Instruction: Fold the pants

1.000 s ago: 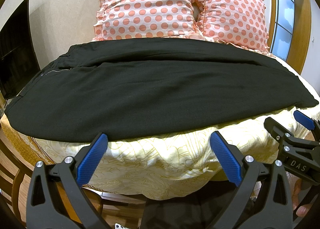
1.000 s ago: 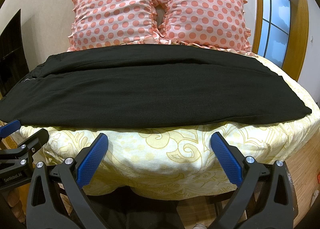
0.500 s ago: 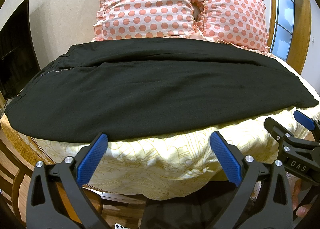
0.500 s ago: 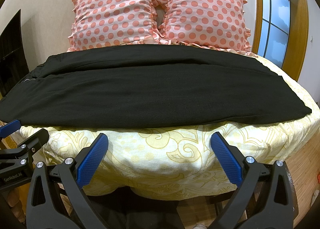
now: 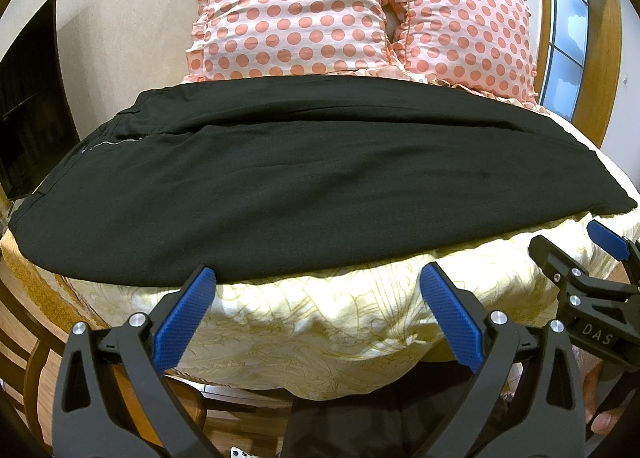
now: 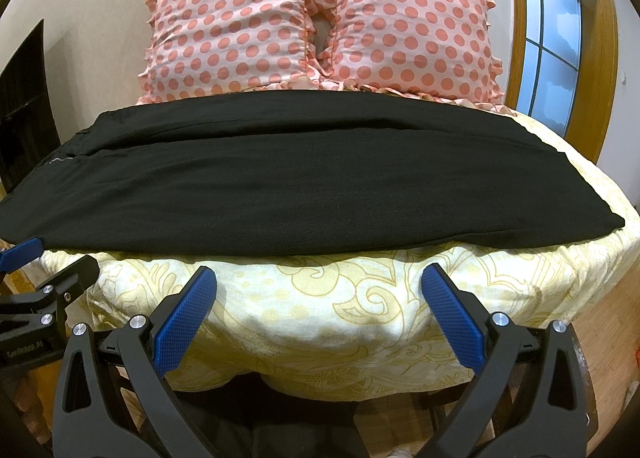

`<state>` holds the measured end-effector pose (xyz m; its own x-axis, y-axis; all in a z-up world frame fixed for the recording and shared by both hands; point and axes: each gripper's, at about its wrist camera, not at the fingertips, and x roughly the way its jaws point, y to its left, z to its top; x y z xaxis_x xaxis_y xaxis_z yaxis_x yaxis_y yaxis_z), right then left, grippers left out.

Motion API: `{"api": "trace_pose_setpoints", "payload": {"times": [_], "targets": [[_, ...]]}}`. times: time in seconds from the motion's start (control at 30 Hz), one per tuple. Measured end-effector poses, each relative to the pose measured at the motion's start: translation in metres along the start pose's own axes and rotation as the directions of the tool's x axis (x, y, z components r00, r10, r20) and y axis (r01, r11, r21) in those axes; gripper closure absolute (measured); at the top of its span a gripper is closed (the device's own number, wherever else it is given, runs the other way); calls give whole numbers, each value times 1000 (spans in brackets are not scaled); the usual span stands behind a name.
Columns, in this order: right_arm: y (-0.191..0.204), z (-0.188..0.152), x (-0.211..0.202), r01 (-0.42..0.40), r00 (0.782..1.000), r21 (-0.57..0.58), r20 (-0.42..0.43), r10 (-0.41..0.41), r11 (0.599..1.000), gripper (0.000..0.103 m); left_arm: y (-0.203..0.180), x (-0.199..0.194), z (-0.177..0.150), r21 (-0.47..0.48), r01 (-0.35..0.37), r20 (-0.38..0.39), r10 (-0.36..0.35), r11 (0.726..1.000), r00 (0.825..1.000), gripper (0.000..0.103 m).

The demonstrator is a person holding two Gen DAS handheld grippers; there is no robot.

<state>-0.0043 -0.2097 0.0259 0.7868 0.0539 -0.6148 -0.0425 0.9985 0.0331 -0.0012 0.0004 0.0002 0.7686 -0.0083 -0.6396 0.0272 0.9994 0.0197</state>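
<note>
Black pants lie flat across the bed, waistband and zipper at the left, leg ends at the right. They also show in the right wrist view. My left gripper is open and empty, held off the bed's near edge, just short of the pants' near hem. My right gripper is open and empty, also off the near edge. Each gripper shows at the side of the other's view: the right one and the left one.
The bed has a yellow patterned cover. Two pink polka-dot pillows stand at the headboard. A dark screen is at the left and a wood-framed window at the right.
</note>
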Motion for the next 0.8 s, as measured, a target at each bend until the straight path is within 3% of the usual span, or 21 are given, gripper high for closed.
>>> {"api": "trace_pose_setpoints", "payload": {"times": [0.27,0.47,0.6,0.8], "targets": [[-7,-2,-2,-47,999,-27,-10,47,999,1,0,-3,2,13,10,-9,-10,1000,1000,2],[-22,8,-7,-122,993,-11,-6,122,993,1,2,-28,16,23,15,63,-16,1000,998,2],[-45,34,-19,-150,987,5,54,150,989,1,5,-33,40,22,-9,107,6,1000,994,2],[-106,94,-4,-100,993,141,69,91,985,1,14,-13,85,-18,-40,117,42,999,992,2]]}}
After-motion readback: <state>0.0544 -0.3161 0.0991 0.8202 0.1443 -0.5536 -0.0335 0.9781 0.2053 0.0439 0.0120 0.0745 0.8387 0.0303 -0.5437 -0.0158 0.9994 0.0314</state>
